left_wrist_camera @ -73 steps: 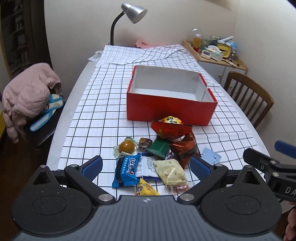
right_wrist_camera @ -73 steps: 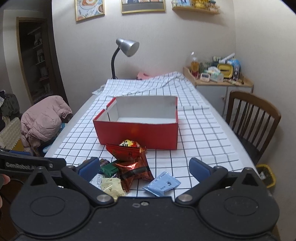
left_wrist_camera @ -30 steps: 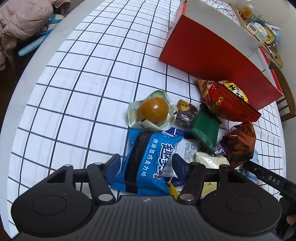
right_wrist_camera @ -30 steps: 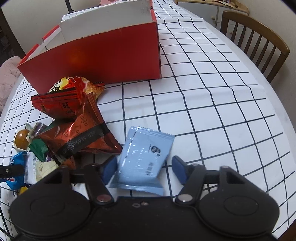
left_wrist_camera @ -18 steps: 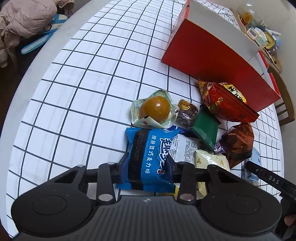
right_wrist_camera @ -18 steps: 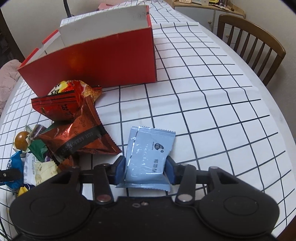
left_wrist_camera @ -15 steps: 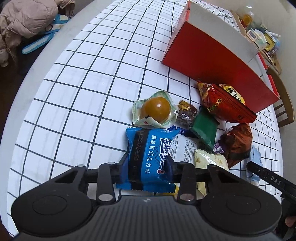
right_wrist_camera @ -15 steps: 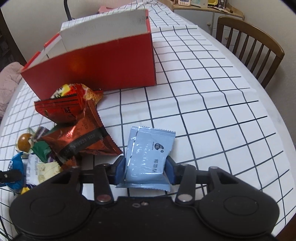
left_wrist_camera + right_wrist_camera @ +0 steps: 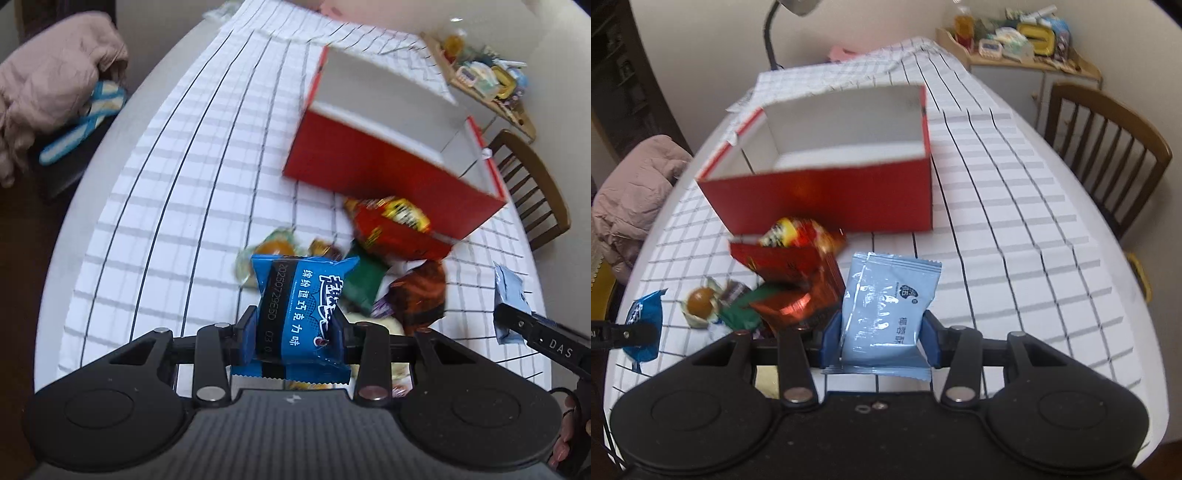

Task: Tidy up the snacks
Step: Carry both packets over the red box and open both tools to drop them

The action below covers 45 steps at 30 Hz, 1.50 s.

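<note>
My left gripper (image 9: pixel 293 328) is shut on a dark blue snack packet (image 9: pixel 299 306) and holds it above the table. My right gripper (image 9: pixel 881 341) is shut on a light blue packet (image 9: pixel 886 310), also lifted; it shows in the left wrist view (image 9: pixel 511 295) too. The open red box (image 9: pixel 827 195) with a white inside (image 9: pixel 384 110) stands behind the snack pile. On the cloth lie a red-yellow bag (image 9: pixel 395 225), a brown foil bag (image 9: pixel 419 295), a green packet (image 9: pixel 364 282) and a round orange sweet (image 9: pixel 700 301).
A checked cloth (image 9: pixel 207 155) covers the table. A wooden chair (image 9: pixel 1108 147) stands at the right. A pink jacket (image 9: pixel 44 85) lies on a seat at the left. A lamp stem (image 9: pixel 772 33) and a cluttered cabinet (image 9: pixel 1015 40) are at the back.
Both grippers have risen from the table with their packets held. The view now looks down into the red box from higher up.
</note>
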### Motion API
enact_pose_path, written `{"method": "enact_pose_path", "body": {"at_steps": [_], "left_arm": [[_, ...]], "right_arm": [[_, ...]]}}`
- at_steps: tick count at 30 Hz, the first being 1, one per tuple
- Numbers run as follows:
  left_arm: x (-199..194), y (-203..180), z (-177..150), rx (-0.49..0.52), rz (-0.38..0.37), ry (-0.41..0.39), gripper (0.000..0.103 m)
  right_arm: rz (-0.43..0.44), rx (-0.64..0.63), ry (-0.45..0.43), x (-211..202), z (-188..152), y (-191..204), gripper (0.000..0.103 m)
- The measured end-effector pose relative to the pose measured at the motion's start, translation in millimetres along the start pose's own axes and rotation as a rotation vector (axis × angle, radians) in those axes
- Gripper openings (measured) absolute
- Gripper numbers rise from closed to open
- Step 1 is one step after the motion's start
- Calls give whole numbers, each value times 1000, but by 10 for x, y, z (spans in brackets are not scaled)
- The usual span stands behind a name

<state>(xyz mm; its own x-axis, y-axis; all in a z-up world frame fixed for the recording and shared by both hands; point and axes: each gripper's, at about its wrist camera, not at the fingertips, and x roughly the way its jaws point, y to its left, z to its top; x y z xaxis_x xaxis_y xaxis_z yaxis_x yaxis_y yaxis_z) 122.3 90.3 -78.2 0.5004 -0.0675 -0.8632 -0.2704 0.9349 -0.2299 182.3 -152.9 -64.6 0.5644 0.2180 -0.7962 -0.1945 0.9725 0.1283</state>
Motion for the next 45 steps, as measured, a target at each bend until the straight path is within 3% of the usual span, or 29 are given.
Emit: {"method": "enact_pose_path", "body": {"at_steps": [9,18,31,45], "left_arm": [[-170,-414,491,97,-23,-60,38],[-18,-724,1041,130,-21,-88,38],[666,-1024,1851,175,27,-52,38],[1561,-1161,2004,241,124,90,38]], "right_arm": [[22,-60,-67,-112,537,6,45],[43,-80,-115,23,1042,9,45],[45,-162,-44,740,1570,108,45],[71,-269,122,1561,1606,282,44]]}}
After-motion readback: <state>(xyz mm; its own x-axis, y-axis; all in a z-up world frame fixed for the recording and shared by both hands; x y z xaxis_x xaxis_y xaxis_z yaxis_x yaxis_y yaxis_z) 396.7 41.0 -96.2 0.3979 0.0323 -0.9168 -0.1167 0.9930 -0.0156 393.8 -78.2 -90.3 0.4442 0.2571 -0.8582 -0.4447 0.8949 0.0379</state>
